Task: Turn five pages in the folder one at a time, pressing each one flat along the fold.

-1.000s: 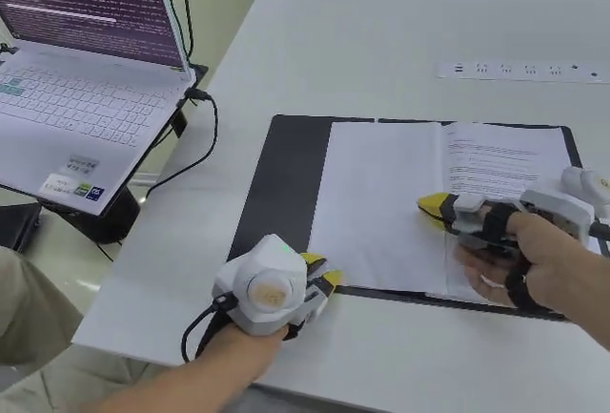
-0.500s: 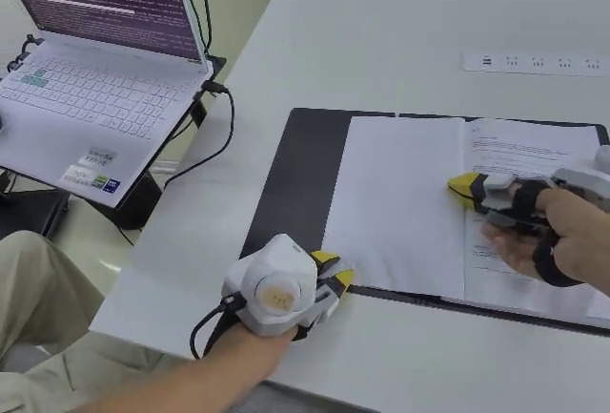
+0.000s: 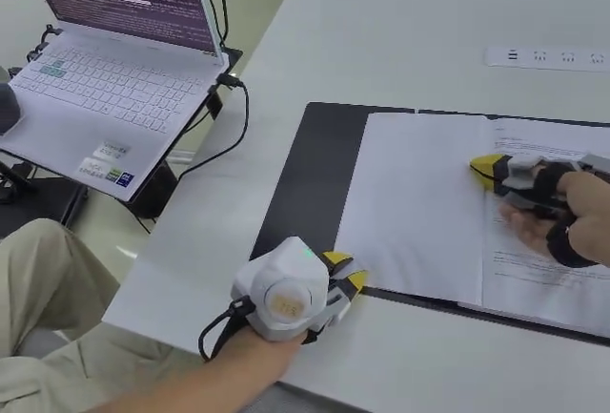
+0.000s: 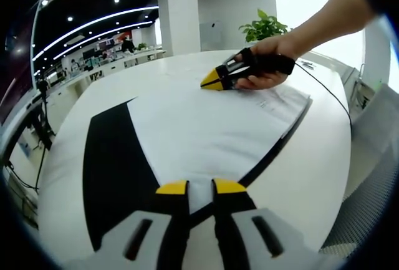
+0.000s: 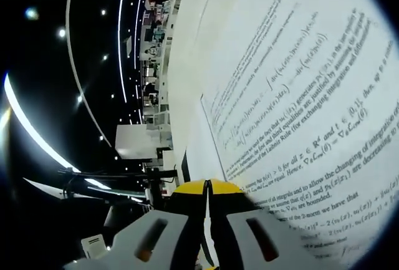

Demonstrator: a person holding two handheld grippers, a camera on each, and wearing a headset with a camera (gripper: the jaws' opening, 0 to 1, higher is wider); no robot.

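A black folder [image 3: 307, 175] lies open on the white table. Its left side holds a blank turned page [image 3: 419, 208] and its right side a printed page [image 3: 543, 265]. My right gripper [image 3: 484, 167] is shut, its yellow tips pressed on the paper at the fold; in its own view the shut gripper [image 5: 207, 186] rests on printed text [image 5: 299, 126]. My left gripper [image 3: 347, 272] sits at the folder's near edge, its jaws a narrow gap apart with nothing held. From the left gripper [image 4: 199, 188], I see the right gripper [image 4: 212, 81] across the blank page [image 4: 199, 126].
An open laptop [image 3: 105, 79] on a stand sits off the table's left edge, with a black cable [image 3: 233, 136] hanging beside it. A white power strip [image 3: 553, 55] lies at the far right. The table's near edge [image 3: 191, 341] runs just below the left gripper.
The camera has shifted left. My right gripper has slid along the fold towards the folder's far edge. The left gripper stays at the near edge.
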